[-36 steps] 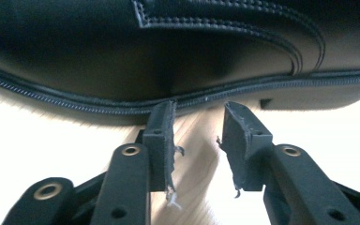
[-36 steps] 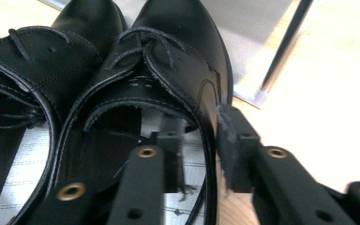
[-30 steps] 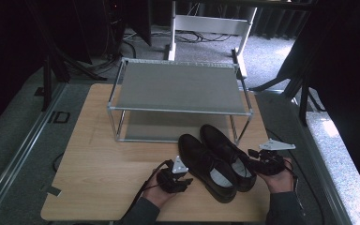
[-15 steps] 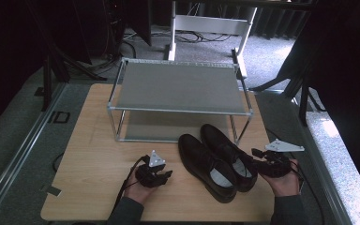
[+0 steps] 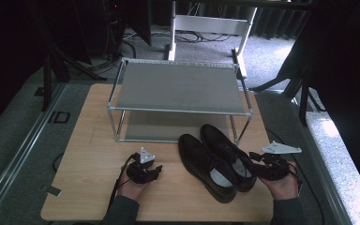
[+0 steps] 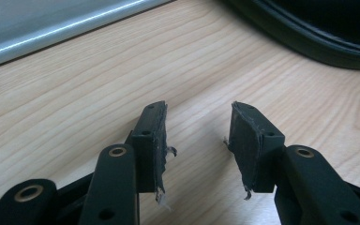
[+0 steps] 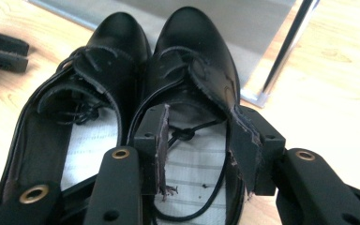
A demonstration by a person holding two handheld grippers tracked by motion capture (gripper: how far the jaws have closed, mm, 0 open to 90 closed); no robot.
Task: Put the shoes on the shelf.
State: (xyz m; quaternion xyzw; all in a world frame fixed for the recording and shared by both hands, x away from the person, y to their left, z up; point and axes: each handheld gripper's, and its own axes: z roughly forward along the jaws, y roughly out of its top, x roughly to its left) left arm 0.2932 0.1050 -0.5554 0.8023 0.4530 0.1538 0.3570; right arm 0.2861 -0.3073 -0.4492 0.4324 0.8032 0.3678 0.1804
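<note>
Left hand-held gripper [image 5: 155, 169]: jaws apart, just been opening, nothing btwn them, frayed rubber pads over light wood-grain surface [image 5: 89, 154]. Right hand-held gripper [image 7: 198, 154]: jaws apart, hovering at heel opening of right shoe [image 7: 192, 61], not clamped. Black leather lace-up shoes, glossy rounded toes, pale striped insoles; left shoe [image 7: 93, 70] touching alongside. Metal rack [image 5: 178, 89] beyond the toes.

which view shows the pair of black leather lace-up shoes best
The right gripper view: the pair of black leather lace-up shoes sits close, with laces, open tongues and pale insoles clear. The high view shows both shoes small and dark, side by side before the metal shoe rack. The left gripper view catches just a black sole edge.
</note>
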